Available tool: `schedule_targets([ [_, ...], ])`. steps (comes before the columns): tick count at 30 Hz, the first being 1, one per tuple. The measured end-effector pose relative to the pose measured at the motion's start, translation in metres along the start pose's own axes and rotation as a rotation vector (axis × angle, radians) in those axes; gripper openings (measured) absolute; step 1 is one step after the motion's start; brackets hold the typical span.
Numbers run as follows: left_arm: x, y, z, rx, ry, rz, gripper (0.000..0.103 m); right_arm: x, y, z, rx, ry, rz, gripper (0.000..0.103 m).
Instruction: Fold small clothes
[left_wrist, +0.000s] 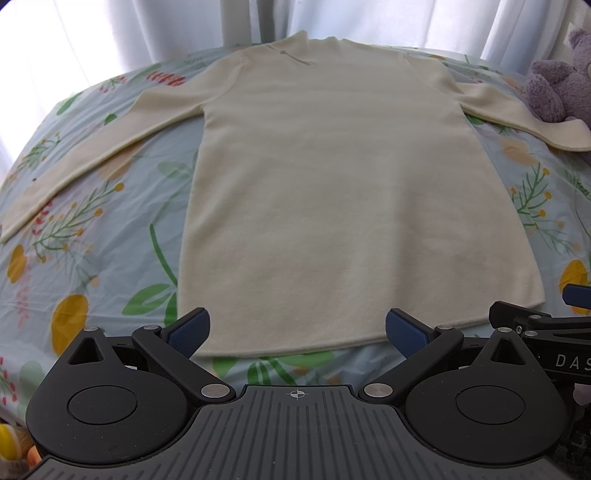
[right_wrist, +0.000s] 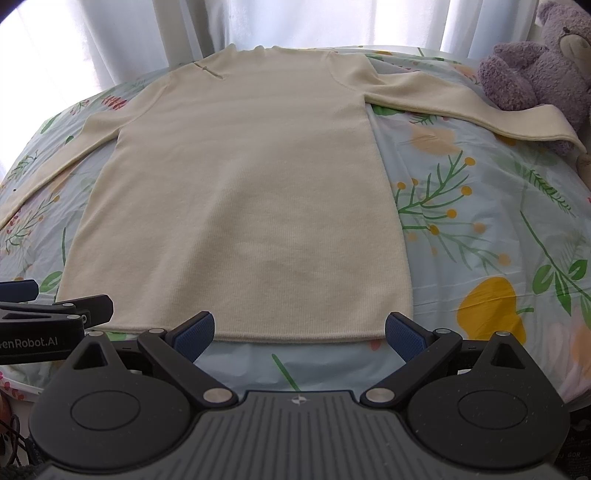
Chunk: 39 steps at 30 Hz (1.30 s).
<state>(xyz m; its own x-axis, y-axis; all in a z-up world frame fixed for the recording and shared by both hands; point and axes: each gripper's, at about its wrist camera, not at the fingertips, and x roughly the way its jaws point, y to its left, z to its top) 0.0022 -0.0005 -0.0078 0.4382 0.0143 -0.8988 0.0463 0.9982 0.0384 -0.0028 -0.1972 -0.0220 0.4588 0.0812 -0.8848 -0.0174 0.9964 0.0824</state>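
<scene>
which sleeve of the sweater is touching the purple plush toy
The right sleeve: its cuff end lies against the purple plush toy. The left sleeve lies out on the floral sheet, away from it.

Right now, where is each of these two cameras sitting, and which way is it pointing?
Left wrist: rides on the left gripper, near the hem, looking along its open blue fingers up the cream sweater; the right gripper pokes in at the right edge.
Right wrist: rides on the right gripper, same direction, open fingers; the left gripper shows at the left edge.
Shared: the sweater flat on the floral cloth, the purple teddy, white curtains.
</scene>
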Motion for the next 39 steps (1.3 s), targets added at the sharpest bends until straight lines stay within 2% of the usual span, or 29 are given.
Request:
schedule_targets([
  [39,0.0087,-0.0062,0.0082,0.000,0.029,-0.005,0.103,0.0062,-0.0044,0.0044,0.000,0.021,0.004,0.099],
])
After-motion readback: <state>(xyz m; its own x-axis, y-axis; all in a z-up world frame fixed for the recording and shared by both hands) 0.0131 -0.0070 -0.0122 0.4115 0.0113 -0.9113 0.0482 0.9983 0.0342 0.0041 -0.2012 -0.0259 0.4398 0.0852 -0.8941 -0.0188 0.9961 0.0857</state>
